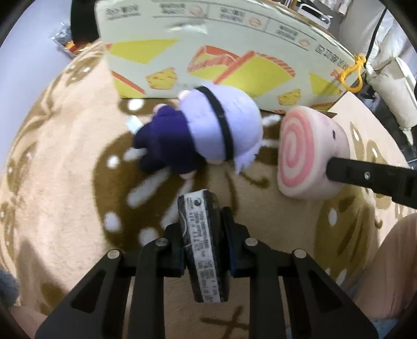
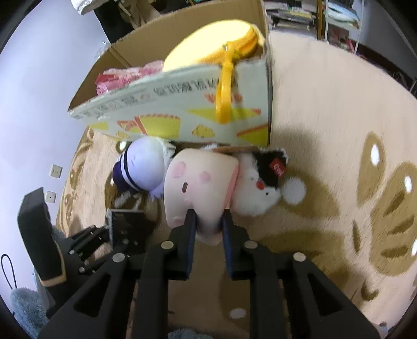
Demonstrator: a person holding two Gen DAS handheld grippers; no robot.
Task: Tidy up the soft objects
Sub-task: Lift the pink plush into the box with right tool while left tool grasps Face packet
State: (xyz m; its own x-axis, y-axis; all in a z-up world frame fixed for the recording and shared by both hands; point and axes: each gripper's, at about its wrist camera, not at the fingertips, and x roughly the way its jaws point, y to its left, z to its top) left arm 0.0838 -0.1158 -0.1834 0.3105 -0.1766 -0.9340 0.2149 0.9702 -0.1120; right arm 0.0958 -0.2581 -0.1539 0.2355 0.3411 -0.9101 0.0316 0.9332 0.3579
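My left gripper (image 1: 202, 224) is shut on a flat black packet with a white label (image 1: 203, 245), held above the rug. My right gripper (image 2: 208, 221) is shut on a pink swirl plush (image 2: 198, 182), also seen in the left wrist view (image 1: 307, 151), just in front of the cardboard box (image 2: 182, 109). A purple and lavender doll (image 1: 208, 130) lies on the rug against the box; it shows in the right wrist view (image 2: 140, 167) left of the swirl plush. A black and white plush (image 2: 263, 187) lies right of the swirl plush. The box holds a yellow plush (image 2: 208, 44) and a pink item (image 2: 122, 75).
A beige and brown patterned rug (image 1: 65, 182) covers the floor. A yellow plastic clip (image 2: 225, 86) hangs over the box's front wall. A white bag (image 1: 391, 86) stands at the far right. Shelves with clutter (image 2: 312, 15) stand behind the box.
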